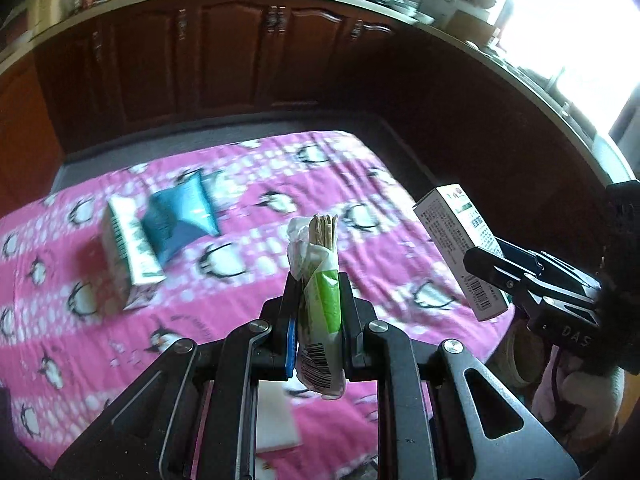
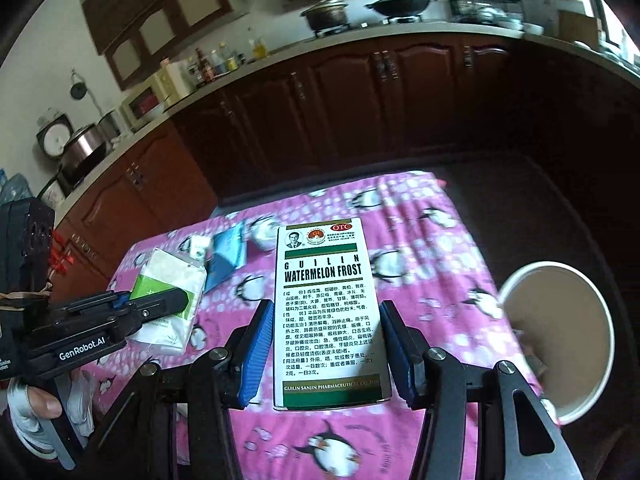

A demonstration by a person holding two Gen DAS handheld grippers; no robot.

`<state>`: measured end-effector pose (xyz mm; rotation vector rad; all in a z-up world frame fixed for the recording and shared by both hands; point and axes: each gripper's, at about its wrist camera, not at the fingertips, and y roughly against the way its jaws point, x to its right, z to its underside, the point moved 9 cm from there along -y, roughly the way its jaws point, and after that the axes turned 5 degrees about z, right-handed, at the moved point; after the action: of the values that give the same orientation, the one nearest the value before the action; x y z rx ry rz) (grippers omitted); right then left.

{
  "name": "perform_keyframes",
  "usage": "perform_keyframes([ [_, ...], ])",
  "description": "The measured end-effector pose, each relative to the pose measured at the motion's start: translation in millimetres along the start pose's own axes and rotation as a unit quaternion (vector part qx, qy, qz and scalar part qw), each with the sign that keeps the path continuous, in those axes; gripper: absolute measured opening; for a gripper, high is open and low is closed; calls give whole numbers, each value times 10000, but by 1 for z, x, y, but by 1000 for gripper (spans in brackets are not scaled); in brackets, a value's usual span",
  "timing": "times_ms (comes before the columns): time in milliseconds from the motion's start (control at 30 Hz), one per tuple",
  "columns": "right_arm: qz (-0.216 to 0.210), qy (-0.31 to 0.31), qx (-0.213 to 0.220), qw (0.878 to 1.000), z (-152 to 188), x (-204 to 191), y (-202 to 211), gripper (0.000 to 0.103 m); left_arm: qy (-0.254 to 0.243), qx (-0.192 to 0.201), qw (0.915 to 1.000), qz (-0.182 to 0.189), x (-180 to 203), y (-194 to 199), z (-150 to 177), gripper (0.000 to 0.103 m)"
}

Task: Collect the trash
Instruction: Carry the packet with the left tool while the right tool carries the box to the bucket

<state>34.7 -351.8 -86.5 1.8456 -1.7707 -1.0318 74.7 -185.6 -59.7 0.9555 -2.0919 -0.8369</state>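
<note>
Pink penguin cloth [image 1: 280, 168] below brown cabinets [image 1: 224, 60]; left tool [image 1: 318, 280] clenching wrapper [image 1: 320, 304]; right tool [image 2: 326, 344] clenching box [image 2: 326, 304]

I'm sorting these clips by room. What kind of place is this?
A home kitchen, most likely. A wok and a pot sit on a stove along the counter, bottles stand beside them, and wooden cabinets run underneath.

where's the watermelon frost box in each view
Left wrist view: the watermelon frost box is at the right edge, tilted, in the right hand-held gripper.
Right wrist view: the box is at centre, upright between the blue pads.
Shared landmark: the blue pouch on the pink penguin cloth.
</note>
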Motion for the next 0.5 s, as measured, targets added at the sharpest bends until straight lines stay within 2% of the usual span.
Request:
perform_keyframes([
  [500,785,-901,143,9927,10,119,39,51,-905,-248,9941,548,118,-56,-27,14],
])
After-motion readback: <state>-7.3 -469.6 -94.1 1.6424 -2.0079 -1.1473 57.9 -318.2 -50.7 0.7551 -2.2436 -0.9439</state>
